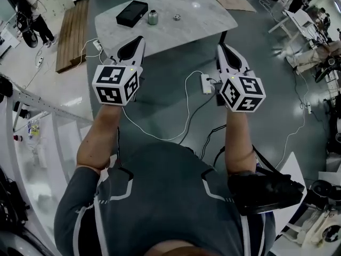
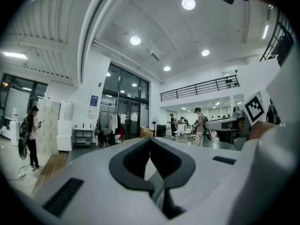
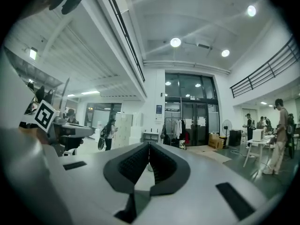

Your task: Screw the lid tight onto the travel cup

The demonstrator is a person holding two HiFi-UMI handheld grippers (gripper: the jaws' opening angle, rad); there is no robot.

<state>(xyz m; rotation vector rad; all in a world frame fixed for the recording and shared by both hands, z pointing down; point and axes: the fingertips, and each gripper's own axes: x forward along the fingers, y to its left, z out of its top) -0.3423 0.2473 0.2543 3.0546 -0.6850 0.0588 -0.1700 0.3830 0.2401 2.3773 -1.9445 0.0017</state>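
Jaws on the left gripper [image 1: 137, 41] are pressed together with nothing between them. The right gripper [image 1: 222, 48] is likewise closed and empty. Each gripper's own view shows its dark pads meeting at the tips, with only the open hall beyond. Both grippers are held level, well apart from each other, over grey floor short of the table [image 1: 213, 20].

In the head view the pale marble-look tabletop lies toward 12 o'clock. On it the metal travel cup [image 1: 153, 17] stands upright, at 12 o'clock from the left gripper's tip and well clear of it. The lid [image 1: 177, 17] lies on the tabletop at 3 o'clock from the cup, near it but apart. A black case [image 1: 132, 13] lies at 9 o'clock from the cup, just beside it. On the floor between the grippers, a white power strip [image 1: 206, 83] trails a cable [image 1: 186, 111].
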